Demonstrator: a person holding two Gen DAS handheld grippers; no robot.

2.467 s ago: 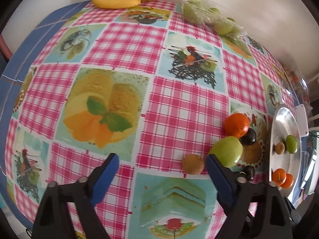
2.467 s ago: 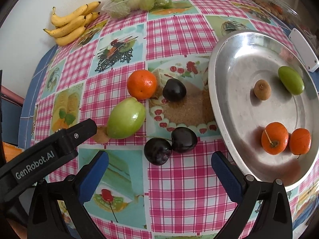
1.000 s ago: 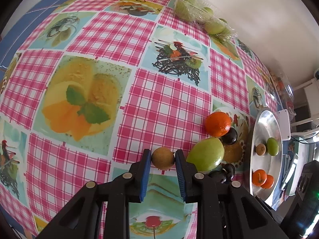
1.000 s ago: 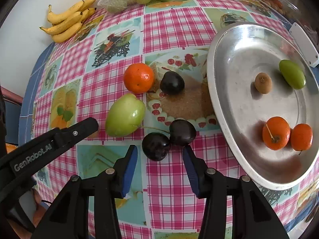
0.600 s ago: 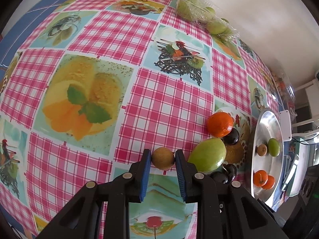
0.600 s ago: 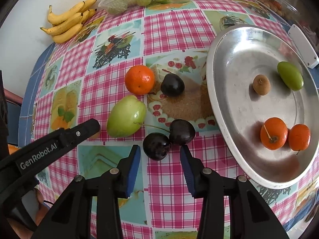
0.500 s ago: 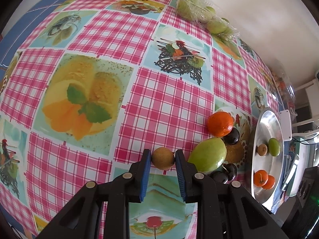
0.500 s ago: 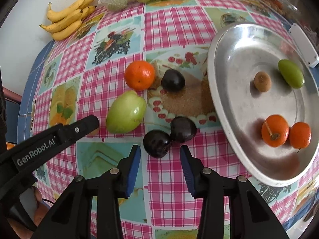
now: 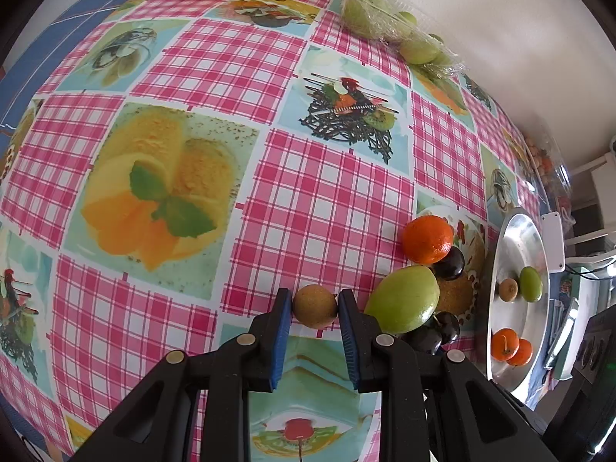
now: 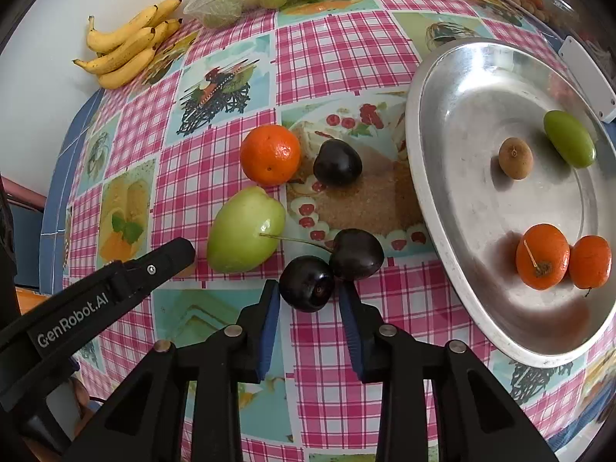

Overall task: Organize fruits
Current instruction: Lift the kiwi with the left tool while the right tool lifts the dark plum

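Above tablecloth [image 9: 315, 200], both tools steeply downward.

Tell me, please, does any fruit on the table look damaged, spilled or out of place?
Nothing looks damaged or spilled. Five loose fruits still lie on the tablecloth beside the metal tray, among them an orange and a green fruit.
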